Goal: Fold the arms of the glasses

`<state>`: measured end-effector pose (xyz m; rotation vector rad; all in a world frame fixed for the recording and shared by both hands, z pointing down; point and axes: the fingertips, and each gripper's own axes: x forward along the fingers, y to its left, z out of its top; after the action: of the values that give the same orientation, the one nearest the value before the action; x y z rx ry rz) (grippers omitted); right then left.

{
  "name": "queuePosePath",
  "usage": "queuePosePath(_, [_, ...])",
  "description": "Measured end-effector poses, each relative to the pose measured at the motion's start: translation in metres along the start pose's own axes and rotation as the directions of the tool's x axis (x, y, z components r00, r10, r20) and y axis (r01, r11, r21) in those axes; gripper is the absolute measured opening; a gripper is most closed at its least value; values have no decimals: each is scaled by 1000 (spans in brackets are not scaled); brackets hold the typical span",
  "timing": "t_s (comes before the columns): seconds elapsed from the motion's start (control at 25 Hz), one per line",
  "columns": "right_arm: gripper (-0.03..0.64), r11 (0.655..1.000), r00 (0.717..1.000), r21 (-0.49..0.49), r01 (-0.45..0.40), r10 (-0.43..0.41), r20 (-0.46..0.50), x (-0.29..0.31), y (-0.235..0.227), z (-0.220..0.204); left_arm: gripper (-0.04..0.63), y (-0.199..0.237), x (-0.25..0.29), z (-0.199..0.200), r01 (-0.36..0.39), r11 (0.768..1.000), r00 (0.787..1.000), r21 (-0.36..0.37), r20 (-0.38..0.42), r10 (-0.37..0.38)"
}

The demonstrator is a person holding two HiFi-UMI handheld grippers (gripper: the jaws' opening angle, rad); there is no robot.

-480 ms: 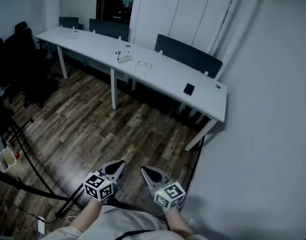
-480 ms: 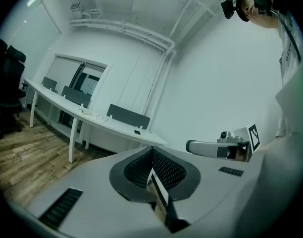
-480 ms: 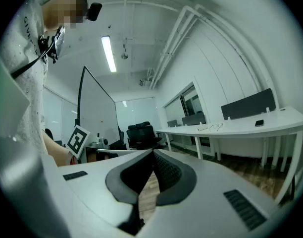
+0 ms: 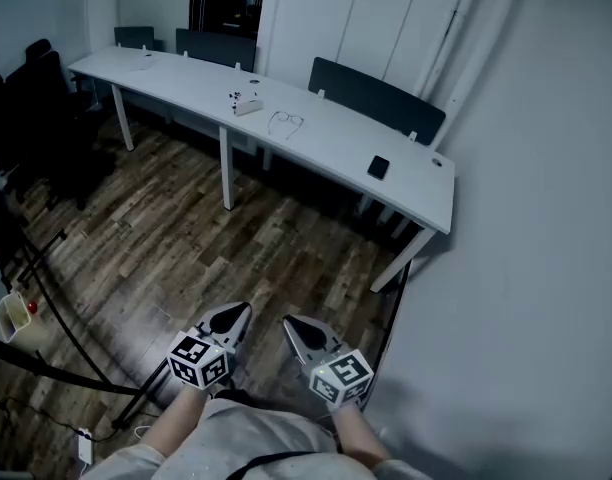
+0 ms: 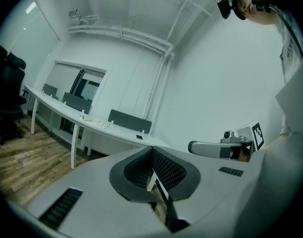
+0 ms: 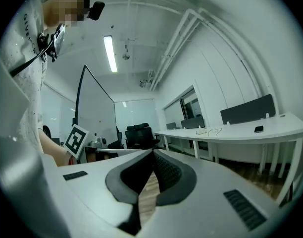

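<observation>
Presently the left tool (image 4: 234,316) and right tool (image 4: 294,326) are clenched on nothing, the glasses (image 4: 285,122) lying well ahead of both on the table (image 4: 336,148), so reaching them unopened could shove the thin frame rather than grip it.

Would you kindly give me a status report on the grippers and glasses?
Left gripper and right gripper shut, empty. Glasses on white table, far off. Only floor between.

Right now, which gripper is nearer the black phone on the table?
Right. The right gripper hangs over the floor, well short of the phone and to its left; the left gripper is beside it, further left.
</observation>
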<state>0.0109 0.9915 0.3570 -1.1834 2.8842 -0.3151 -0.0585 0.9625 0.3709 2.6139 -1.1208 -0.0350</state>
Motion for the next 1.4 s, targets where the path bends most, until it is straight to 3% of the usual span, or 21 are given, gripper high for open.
queuePosePath(0.24, [18,1000,1000,-2,1,-1,-2,18,-13,1,15,15,10,3,-10,1000,1000,11,1,10])
queuePosePath(0.48, [18,1000,1000,-22,-8,8,-22,66,-48,0,15,64,47,10,-28,1000,1000,10,6,28])
queuePosePath(0.68, [18,1000,1000,-29,4,-4,-27,135,-109,4,15,131,115,18,-13,1000,1000,7,-4,13])
queuePosePath(0.96, [18,1000,1000,-22,21,-21,-17,262,-200,35,15,248,210,66,25,999,999,22,-22,-25])
queuePosePath(1.4, [20,998,998,19,59,-58,-36,411,-303,50,15,394,309,112,43,999,998,14,-39,-43])
